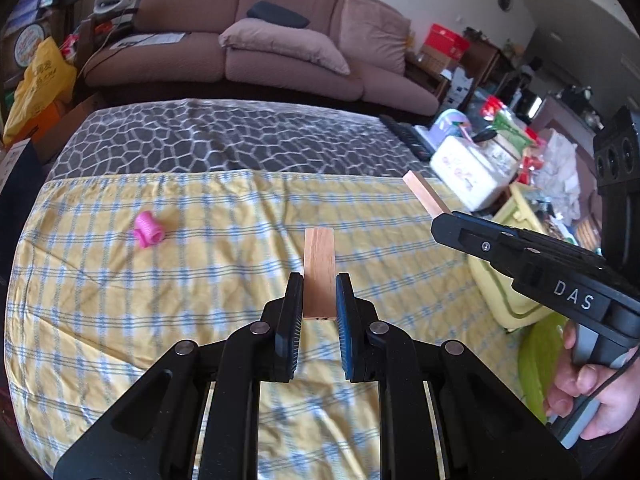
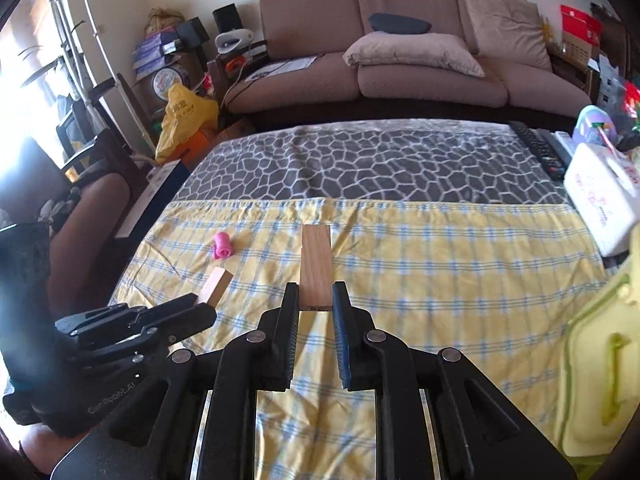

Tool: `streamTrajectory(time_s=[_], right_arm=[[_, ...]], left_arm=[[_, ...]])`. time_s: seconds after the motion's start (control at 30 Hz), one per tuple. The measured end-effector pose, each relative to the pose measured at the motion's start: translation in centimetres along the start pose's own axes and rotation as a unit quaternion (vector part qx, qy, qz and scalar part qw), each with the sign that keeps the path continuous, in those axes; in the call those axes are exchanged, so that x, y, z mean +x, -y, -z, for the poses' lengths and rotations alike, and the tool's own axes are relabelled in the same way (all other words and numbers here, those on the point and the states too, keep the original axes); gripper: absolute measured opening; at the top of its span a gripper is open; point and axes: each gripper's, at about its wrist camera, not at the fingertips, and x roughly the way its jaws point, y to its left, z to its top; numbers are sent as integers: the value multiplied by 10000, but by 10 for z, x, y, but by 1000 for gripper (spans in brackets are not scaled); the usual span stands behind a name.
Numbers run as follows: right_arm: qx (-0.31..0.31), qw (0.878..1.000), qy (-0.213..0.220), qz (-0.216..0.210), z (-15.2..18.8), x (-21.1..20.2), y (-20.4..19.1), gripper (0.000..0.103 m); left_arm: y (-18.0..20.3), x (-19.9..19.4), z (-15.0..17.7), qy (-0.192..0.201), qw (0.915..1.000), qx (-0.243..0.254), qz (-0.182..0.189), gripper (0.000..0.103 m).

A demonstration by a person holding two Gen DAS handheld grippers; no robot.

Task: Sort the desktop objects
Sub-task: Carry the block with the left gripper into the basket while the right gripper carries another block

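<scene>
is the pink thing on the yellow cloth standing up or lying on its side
Lying on its side. The pink spool rests lengthwise on the yellow checked cloth, one round end facing sideways. Neither pair of tongs touches it.

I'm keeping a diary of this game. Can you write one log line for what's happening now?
left gripper: shut on wooden block | right gripper: shut on second wooden block | pink toy: on yellow cloth

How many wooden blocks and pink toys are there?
Wooden blocks: 2, one in the left hand-held gripper (left block), one in the right hand-held gripper (right block).
Pink toy: 1, on the yellow cloth.
Total: 3.
</scene>
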Motion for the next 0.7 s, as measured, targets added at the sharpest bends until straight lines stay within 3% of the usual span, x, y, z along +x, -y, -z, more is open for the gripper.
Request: streamTrajectory(time_s=[0.3,0.7], right_arm=[[624,9955,556,441,13,-100,83,15],[1167,9822,799,1235,36,-168,176,15]], left_arm=[[130,1,-25,72,9954,773,560,15],[249,33,-37,-59,9868,1304,954,15]])
